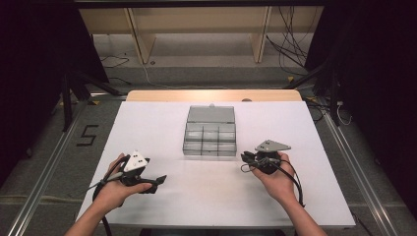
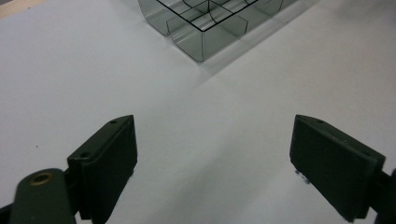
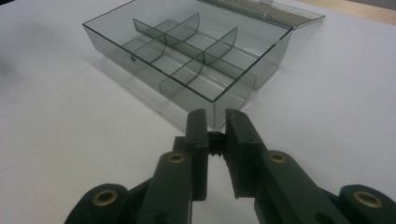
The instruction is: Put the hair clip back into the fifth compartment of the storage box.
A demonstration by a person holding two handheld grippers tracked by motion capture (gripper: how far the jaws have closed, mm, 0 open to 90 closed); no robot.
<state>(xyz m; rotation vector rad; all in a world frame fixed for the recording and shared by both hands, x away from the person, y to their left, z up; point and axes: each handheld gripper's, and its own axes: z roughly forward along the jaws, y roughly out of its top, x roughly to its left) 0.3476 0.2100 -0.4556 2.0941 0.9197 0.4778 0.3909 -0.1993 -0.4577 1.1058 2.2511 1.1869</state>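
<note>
A clear grey plastic box (image 1: 210, 140) with several empty compartments lies in the middle of the white table top (image 1: 147, 132), its lid (image 1: 210, 114) folded open toward the far side. My left gripper (image 1: 156, 182) rests in a hand at the near left, jaws pointing right. In the left gripper view it (image 2: 212, 128) stands wide open over bare table, with a corner of the box (image 2: 205, 28) ahead. My right gripper (image 1: 244, 157) is held at the near right, just off the box's near right corner. Its jaws (image 3: 215, 119) are shut, pointing at that corner of the box (image 3: 187, 60).
The table's wooden far edge (image 1: 211, 95) shows beyond the white sheet. Past it stand a pale shelf frame (image 1: 196, 29) and loose cables (image 1: 290, 44) on the floor. Metal rails (image 1: 44, 182) run along both sides of the table.
</note>
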